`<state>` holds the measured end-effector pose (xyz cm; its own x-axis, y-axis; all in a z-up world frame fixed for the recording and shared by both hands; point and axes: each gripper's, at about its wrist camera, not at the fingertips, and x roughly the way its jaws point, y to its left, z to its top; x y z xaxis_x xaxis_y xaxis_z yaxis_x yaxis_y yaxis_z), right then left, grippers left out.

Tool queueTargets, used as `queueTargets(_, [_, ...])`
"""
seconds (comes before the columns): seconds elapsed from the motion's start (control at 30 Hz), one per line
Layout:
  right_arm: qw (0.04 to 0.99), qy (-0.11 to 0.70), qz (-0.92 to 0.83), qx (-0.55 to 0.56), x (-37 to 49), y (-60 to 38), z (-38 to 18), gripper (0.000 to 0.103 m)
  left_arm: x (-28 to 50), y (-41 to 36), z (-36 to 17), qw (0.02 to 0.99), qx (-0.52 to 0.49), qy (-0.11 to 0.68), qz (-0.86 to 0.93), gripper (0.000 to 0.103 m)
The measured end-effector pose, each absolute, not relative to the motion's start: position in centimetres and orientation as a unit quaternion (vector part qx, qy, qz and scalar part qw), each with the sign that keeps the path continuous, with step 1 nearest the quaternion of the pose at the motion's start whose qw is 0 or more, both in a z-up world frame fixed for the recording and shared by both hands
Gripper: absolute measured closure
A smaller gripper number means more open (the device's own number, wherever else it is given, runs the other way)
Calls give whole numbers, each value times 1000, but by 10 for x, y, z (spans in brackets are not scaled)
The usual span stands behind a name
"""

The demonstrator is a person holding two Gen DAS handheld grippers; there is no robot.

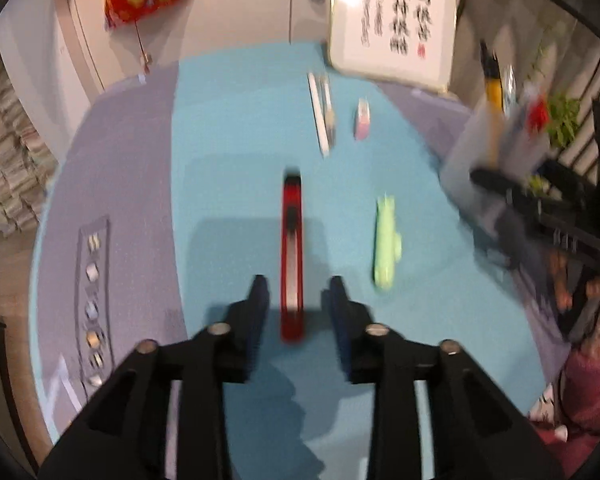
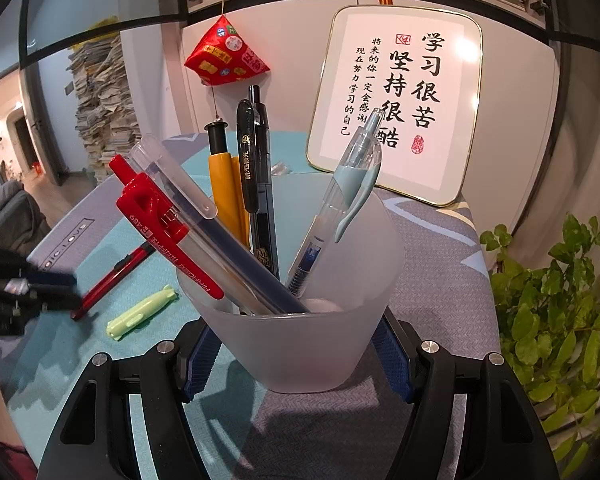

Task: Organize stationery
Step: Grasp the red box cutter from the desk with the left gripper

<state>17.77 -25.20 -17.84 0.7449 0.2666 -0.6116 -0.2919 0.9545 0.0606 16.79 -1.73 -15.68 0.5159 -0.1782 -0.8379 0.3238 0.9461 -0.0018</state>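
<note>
1. Table (image 1: 236, 128): a blue mat covers the middle, grey cloth shows at both sides; the near edge is cut off behind the gripper bodies in both views.
2. Framed sign (image 2: 396, 100): leans at the back of the table; the left wrist view blurs its writing.
3. Plant (image 2: 560, 300): green leaves at the right edge, partly cut off.
4. Cup (image 2: 312, 340): a frosted cup, tilted, pinched at its sides by the right gripper (image 2: 300, 356); the blue pads press the walls, and the lower part of the cup hides the fingertips.
5. Pens in the cup: red pen (image 2: 160, 220), clear-capped pen (image 2: 172, 176), yellow pen (image 2: 224, 184), black pen (image 2: 256, 168) and pale blue pen (image 2: 340, 216); their tips are lost behind the frosted wall.
6. Left gripper (image 1: 298, 300): jaws spread, touching nothing, one finger on each side of the near end of the red cutter (image 1: 291, 256), which lies flat on the mat. Motion blur smears this view.
7. Green piece (image 1: 386, 240): lies right of the cutter, apart from it; too blurred there to identify, fish-like in the right wrist view.
8. White pens (image 1: 322, 112): two thin ones lie side by side farther back.
9. Pink item (image 1: 362, 120): small, beside them, too blurred to name.
</note>
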Motion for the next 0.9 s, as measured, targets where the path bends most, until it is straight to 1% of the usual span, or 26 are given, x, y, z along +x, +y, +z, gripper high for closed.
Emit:
queueTargets(0.13, [934, 325, 150, -19, 178, -253, -178, 33, 196, -35, -156, 875, 91, 457, -132, 69])
queueTargets(0.17, [934, 325, 148, -19, 178, -253, -178, 32, 205, -40, -160, 873, 94, 460, -128, 69])
queueTargets(0.2, [935, 324, 144, -20, 178, -253, -178, 29, 212, -43, -164, 871, 95, 465, -125, 69])
queueTargets(0.27, [938, 317, 139, -19, 175, -253, -177, 26, 220, -44, -168, 868, 96, 472, -119, 69])
queueTargets(0.33, [941, 303, 150, -11, 170, -257, -174, 26, 227, -42, -174, 865, 94, 481, -107, 69])
queueTargets(0.43, [939, 305, 159, -5, 167, -262, -175, 26, 230, -37, -177, 862, 78, 489, -104, 69])
queueTargets(0.53, [937, 305, 170, 7, 166, -266, -176, 26, 231, -37, -176, 864, 82, 487, -100, 69])
queueTargets(0.57, [938, 299, 174, 8, 164, -265, -174, 33, 233, -37, -176, 864, 83, 486, -98, 69])
queueTargets(0.87, [939, 298, 170, -7, 161, -261, -174, 32, 237, -41, -178, 864, 91, 486, -97, 69])
queueTargets(0.9, [939, 298, 170, -7, 162, -261, -174, 32, 237, -41, -178, 864, 90, 485, -98, 72])
